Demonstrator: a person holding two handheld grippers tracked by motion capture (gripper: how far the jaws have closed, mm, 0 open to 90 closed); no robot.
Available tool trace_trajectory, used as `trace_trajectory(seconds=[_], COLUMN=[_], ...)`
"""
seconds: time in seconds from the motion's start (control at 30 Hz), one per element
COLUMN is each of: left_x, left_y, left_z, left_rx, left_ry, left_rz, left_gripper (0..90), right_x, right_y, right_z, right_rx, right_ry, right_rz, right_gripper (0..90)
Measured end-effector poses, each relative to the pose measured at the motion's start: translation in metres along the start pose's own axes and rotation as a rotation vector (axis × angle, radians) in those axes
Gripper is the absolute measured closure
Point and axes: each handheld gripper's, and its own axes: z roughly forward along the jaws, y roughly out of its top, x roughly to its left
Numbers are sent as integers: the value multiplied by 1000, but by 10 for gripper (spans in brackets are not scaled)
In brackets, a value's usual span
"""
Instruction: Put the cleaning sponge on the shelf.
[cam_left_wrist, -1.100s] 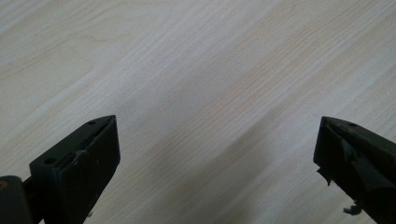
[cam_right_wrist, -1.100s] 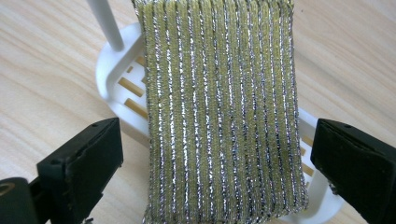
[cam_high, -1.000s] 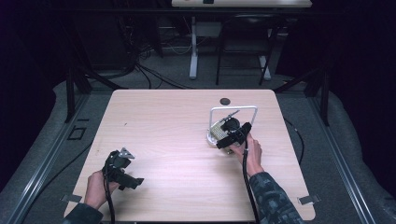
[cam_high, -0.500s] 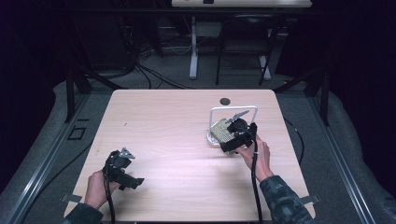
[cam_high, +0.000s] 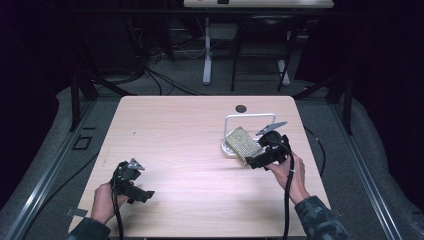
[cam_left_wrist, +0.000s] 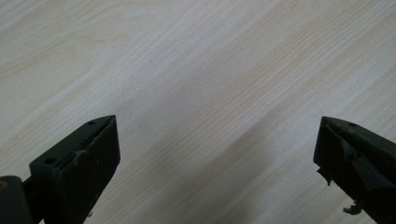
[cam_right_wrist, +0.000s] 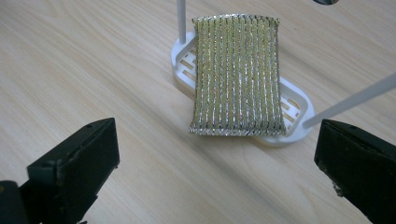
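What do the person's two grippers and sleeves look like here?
Both the left gripper and the right gripper are black with two blocky black jaws, a grey three-cornered plate on top and a trailing black cable. The right sleeve has a dark camouflage pattern.

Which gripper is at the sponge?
The right gripper, open beside the gold sponge on its white rack. The left gripper hovers over bare table.
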Motion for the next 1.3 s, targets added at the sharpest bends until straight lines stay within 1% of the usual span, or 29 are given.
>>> trace_trajectory(seconds=[0.27, 0.5, 0.53, 0.6, 0.67, 0.8, 0.87, 0.9, 1.03, 1.1, 1.17, 1.2, 1.27, 1.3], left_x=[0, -1, -1, -1, -1, -1, -1, -1, -1, -1, -1, -1, -1, -1], left_y=[0, 0, 0, 0, 0, 0, 0, 0, 1, 1, 2, 2, 2, 3], left_z=[0, 0, 0, 0, 0, 0, 0, 0, 0, 1, 1, 1, 1, 2], left_rx=[-2, -2, -2, -2, -3, -5, -4, -5, -1, -1, -3, -3, 0, 0], left_ry=[-6, -6, -7, -7, -3, -3, -2, -3, -7, -8, -7, -6, -7, -7], left_rz=[-2, 0, 0, -1, -1, -1, 1, 1, 5, 7, 8, 8, 10, 11], left_gripper=[6, 6, 6, 6, 6, 6, 6, 6, 6, 6, 6, 6, 6, 6], right_x=[-6, -13, -14, -15, -16, -18, -18, -18, -20, -21, -23, -26, -28, -30], right_y=[-21, -43, -47, -54, -61, -77, -85, -88, -102, -109, -115, -119, -120, -121], right_z=[-23, -35, -37, -39, -40, -40, -38, -37, -33, -31, -28, -25, -23, -23], right_rx=[-14, -22, -18, -16, -13, -12, -5, -9, -5, 2, 9, 26, 26, 25], right_ry=[1, 1, 1, 1, 0, 14, 16, 22, 18, 8, 14, 14, 18, 12], right_rz=[12, 39, 51, 59, 69, 97, 121, 129, 152, 160, 181, 195, 200, 200], right_gripper=[0, 0, 0, 0, 0, 0, 0, 0, 0, 0, 0, 0, 0, 0])
